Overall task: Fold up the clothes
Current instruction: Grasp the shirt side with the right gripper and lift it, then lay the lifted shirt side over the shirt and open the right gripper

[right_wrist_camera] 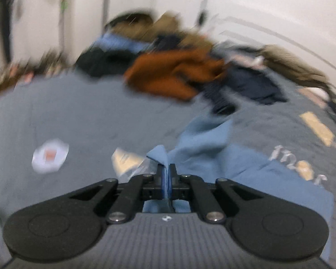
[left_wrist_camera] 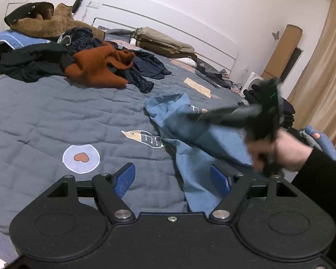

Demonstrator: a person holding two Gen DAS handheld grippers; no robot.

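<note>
A light blue garment lies crumpled on the grey quilted bed cover. My left gripper hovers low over the garment's near edge with its blue pads wide apart; cloth lies beneath the right pad, nothing is pinched. In the right wrist view my right gripper is shut on a raised fold of the blue garment, and cloth runs back between the jaws. In the left wrist view the right gripper shows blurred over the garment, held by a hand in a black sleeve.
A heap of clothes lies at the far left of the bed: a rust-orange sweater, black and navy pieces, a brown coat. Folded beige fabric rests by the white headboard. Beige curtains hang at right. The right wrist view is motion-blurred.
</note>
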